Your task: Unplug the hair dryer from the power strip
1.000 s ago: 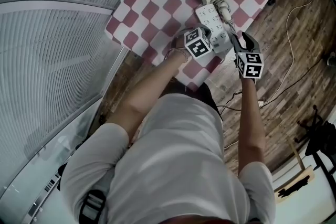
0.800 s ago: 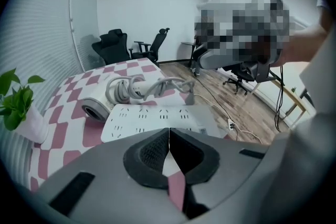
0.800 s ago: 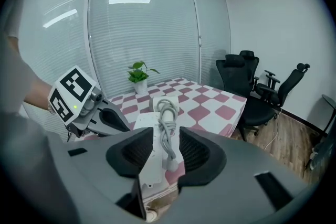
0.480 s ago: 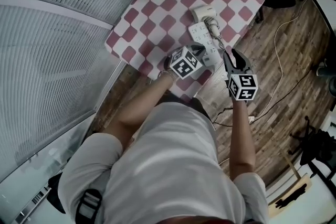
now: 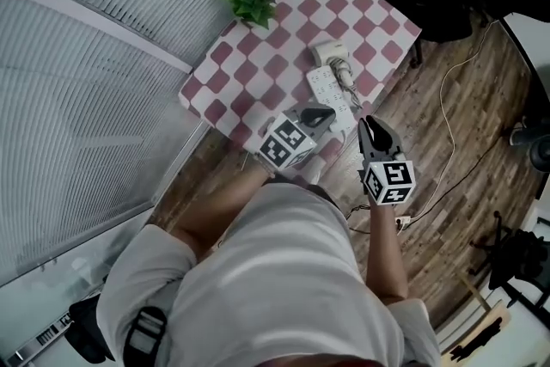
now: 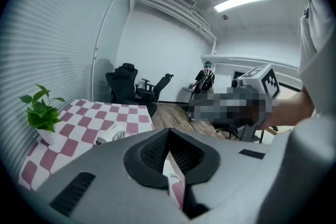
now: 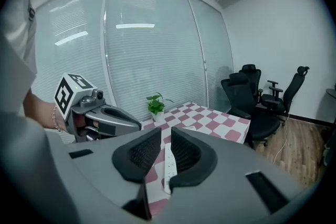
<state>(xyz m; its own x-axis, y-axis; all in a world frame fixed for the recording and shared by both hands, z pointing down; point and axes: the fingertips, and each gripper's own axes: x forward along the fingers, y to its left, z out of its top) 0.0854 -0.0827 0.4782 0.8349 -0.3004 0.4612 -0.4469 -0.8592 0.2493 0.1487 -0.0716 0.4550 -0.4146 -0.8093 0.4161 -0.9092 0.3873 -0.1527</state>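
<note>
Both grippers risen off table and drawn back toward person since earlier frame. Left gripper (image 5: 329,111) at centre frame, jaws together, empty. Right gripper (image 5: 368,123) beside it, jaws just closing to narrow gap, nothing between. Power strip (image 5: 326,88) on checkered table (image 5: 258,73), upper centre. Hair dryer (image 5: 331,53) at strip's far end. Gray plug (image 5: 344,75) on strip, seated or not unclear.

A power strip (image 5: 329,94) lies near the right edge of the table (image 5: 249,73), with a plug (image 5: 344,75) at its far end. A potted plant (image 5: 252,3) stands at the table's far left edge, and an office chair (image 5: 447,4) sits beyond.
</note>
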